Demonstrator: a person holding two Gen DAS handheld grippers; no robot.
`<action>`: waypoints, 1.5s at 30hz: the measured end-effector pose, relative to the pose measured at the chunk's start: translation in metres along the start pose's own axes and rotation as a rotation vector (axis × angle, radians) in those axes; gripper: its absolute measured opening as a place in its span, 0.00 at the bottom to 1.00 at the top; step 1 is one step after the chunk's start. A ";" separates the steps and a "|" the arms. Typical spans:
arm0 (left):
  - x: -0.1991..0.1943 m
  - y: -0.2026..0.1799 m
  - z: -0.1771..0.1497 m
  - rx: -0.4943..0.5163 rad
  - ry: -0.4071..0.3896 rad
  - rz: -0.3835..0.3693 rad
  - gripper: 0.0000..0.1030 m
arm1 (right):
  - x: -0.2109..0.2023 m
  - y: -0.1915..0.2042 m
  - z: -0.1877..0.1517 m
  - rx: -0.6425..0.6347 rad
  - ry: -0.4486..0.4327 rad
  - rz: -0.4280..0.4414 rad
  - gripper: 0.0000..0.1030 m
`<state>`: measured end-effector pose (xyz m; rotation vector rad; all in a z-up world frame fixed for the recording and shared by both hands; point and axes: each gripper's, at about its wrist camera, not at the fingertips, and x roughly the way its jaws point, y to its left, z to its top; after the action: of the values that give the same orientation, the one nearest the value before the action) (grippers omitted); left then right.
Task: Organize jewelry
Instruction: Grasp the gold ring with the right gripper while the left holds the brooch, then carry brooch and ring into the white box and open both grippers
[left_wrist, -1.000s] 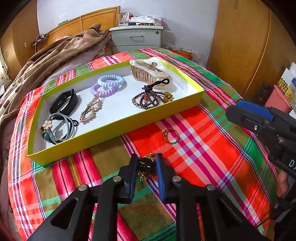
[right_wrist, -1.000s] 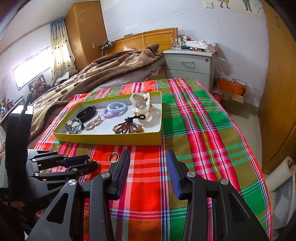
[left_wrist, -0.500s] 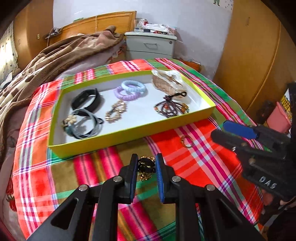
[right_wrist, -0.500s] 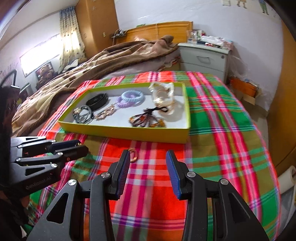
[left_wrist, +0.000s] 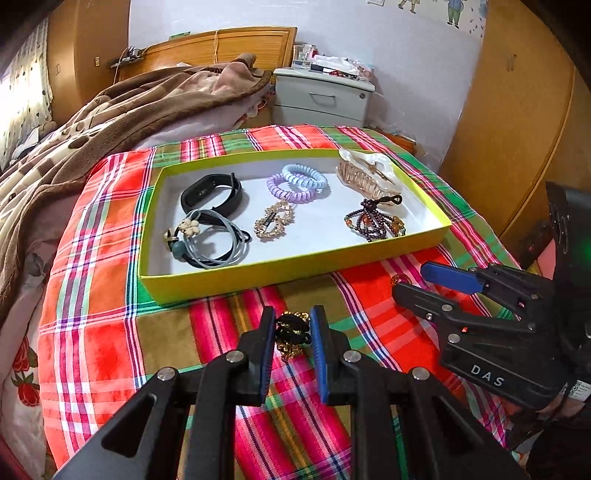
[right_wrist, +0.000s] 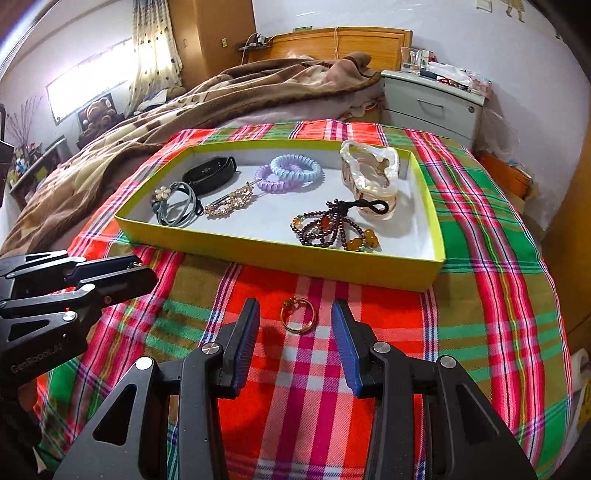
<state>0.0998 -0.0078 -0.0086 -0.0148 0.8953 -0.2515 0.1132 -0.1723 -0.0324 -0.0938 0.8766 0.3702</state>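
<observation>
My left gripper (left_wrist: 292, 328) is shut on a black and gold chain piece (left_wrist: 291, 332) and holds it above the plaid cloth, in front of the yellow-green tray (left_wrist: 295, 269). My right gripper (right_wrist: 295, 321) is open, its jaws on either side of a gold ring (right_wrist: 298, 315) that lies on the cloth just in front of the tray (right_wrist: 280, 254). The tray holds a black band (left_wrist: 211, 192), coil hair ties (left_wrist: 297, 182), a gold brooch (left_wrist: 274, 220), a beaded bracelet (left_wrist: 375, 221), a hair claw (left_wrist: 367, 175) and grey hair ties (left_wrist: 207, 240).
The tray sits on a plaid cloth (right_wrist: 480, 258) over a bed. A brown blanket (right_wrist: 221, 96) lies behind it. A grey nightstand (right_wrist: 432, 107) stands at the back right. The right gripper shows in the left wrist view (left_wrist: 436, 284); the left gripper shows in the right wrist view (right_wrist: 110, 273).
My left gripper has lifted the chain piece and pulled back from the tray. My right gripper has moved forward and down until its open jaws flank the gold ring.
</observation>
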 end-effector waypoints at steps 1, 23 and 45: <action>0.000 0.001 0.000 -0.001 0.000 -0.001 0.19 | 0.002 0.000 0.000 0.000 0.007 -0.004 0.40; -0.001 0.005 -0.002 -0.011 0.002 -0.002 0.19 | 0.008 0.002 0.002 0.007 0.030 -0.052 0.22; -0.023 0.008 0.017 -0.004 -0.047 0.019 0.19 | -0.026 -0.006 0.020 0.058 -0.079 -0.006 0.22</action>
<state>0.1010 0.0038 0.0186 -0.0154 0.8484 -0.2305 0.1149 -0.1804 -0.0002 -0.0286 0.8077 0.3401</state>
